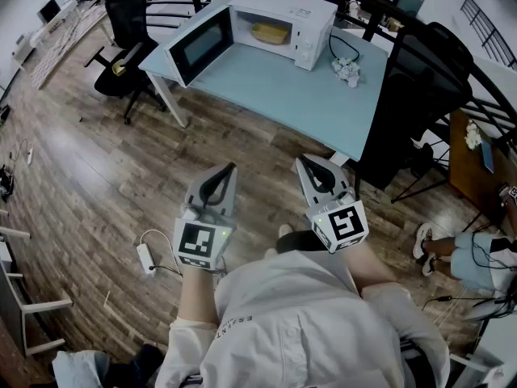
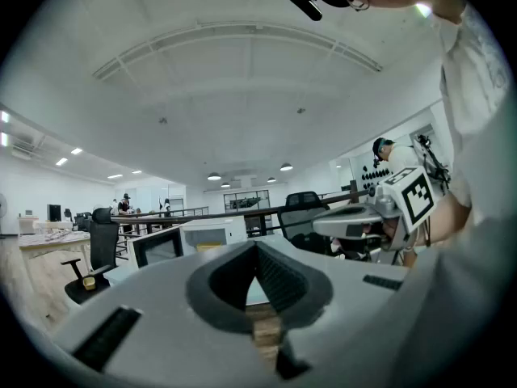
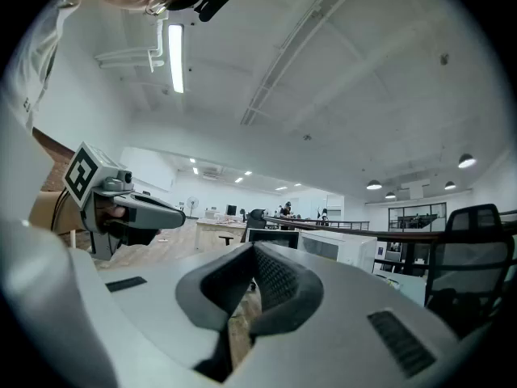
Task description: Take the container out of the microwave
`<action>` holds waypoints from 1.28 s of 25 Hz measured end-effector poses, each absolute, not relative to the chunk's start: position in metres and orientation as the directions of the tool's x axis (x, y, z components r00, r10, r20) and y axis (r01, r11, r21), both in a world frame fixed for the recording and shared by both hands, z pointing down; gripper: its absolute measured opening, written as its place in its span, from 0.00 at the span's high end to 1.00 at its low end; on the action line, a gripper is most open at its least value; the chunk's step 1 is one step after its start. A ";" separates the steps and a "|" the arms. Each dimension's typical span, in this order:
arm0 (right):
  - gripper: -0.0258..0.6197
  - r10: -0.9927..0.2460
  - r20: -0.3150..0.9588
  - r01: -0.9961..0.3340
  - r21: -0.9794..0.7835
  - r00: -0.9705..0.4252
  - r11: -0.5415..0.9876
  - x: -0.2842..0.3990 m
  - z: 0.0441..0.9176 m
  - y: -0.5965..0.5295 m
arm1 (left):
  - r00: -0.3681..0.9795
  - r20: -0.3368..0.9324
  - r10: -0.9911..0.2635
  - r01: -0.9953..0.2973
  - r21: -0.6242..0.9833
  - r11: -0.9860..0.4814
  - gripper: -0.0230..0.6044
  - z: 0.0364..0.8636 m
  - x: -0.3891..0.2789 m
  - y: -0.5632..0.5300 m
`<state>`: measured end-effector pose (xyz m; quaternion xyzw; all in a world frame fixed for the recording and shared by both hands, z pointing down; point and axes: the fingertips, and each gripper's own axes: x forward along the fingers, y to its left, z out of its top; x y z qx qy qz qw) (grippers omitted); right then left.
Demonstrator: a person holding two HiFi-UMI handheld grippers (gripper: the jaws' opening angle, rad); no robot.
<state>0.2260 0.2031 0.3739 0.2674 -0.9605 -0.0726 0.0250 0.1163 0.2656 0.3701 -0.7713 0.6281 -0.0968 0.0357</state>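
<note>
A white microwave stands at the far end of a light blue table, its door swung open to the left. Inside it sits a yellowish container. Both grippers hover over the wooden floor, well short of the table, and point toward it. My left gripper has its jaws closed tip to tip with nothing between them. So does my right gripper. In the left gripper view the microwave shows small beyond the closed jaws. In the right gripper view the microwave lies past the jaws.
A small white crumpled object with a black cable lies on the table right of the microwave. Black office chairs stand at the table's left and right. A power strip lies on the floor. Someone sits at the right edge.
</note>
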 end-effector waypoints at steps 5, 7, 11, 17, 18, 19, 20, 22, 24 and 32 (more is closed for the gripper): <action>0.94 -0.527 0.013 -0.521 0.131 -0.850 0.843 0.227 0.375 0.199 | 0.188 0.108 -0.976 -0.963 -0.173 -0.204 0.97 0.370 0.114 0.266; 0.94 -0.522 0.012 -0.516 0.133 -0.853 0.846 0.225 0.375 0.200 | 0.186 0.110 -0.976 -0.964 -0.172 -0.203 0.97 0.371 0.113 0.266; 0.94 -0.515 0.011 -0.510 0.129 -0.857 0.851 0.222 0.374 0.201 | 0.191 0.107 -0.976 -0.963 -0.170 -0.208 0.97 0.371 0.113 0.265; 0.93 -0.536 -0.043 -0.536 0.140 -0.843 0.832 0.219 0.367 0.198 | 0.170 0.095 -0.981 -0.971 -0.155 -0.183 0.97 0.373 0.101 0.268; 0.93 -0.534 -0.044 -0.534 0.142 -0.844 0.833 0.218 0.367 0.197 | 0.162 0.095 -0.982 -0.973 -0.150 -0.175 0.97 0.373 0.097 0.268; 0.91 -0.530 -0.039 -0.530 0.138 -0.847 0.837 0.216 0.367 0.196 | 0.156 0.094 -0.983 -0.975 -0.145 -0.168 0.97 0.374 0.094 0.268; 0.80 -0.527 -0.031 -0.526 0.128 -0.850 0.841 0.214 0.369 0.194 | 0.151 0.095 -0.984 -0.976 -0.141 -0.163 0.97 0.375 0.091 0.269; 0.71 -0.527 -0.016 -0.525 0.112 -0.850 0.843 0.209 0.373 0.190 | 0.142 0.096 -0.985 -0.979 -0.135 -0.155 0.97 0.376 0.084 0.269; 0.71 -0.521 -0.012 -0.518 0.120 -0.854 0.847 0.202 0.374 0.188 | 0.132 0.097 -0.986 -0.981 -0.131 -0.144 0.97 0.377 0.076 0.267; 0.71 -0.438 0.026 -0.433 0.112 -0.898 0.894 0.161 0.393 0.160 | 0.078 0.125 -0.989 -0.988 -0.122 -0.094 0.97 0.390 0.046 0.246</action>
